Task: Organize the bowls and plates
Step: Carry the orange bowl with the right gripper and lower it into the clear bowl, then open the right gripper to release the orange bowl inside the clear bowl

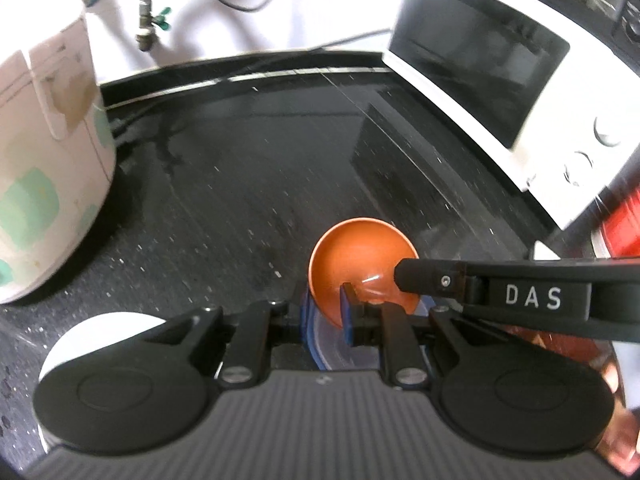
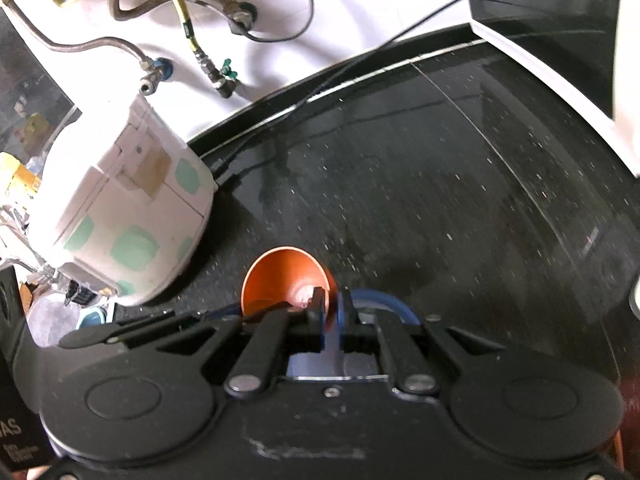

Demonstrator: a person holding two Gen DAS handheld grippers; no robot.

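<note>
Bowls, an orange bowl nested with a blue bowl, hung tilted above the dark table, between our two grippers. Our left gripper and right gripper each had jaws clenched on the rims from opposite sides, rice cooker far left.

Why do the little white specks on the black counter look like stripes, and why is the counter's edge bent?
Left wrist view: the camera is moving, so the specks on the counter smear into streaks and the microwave looks soft, while the orange bowl in the tongs stays sharper. Right wrist view: same streaks on the counter; the fisheye lens bends its straight back edge into a curve.
</note>
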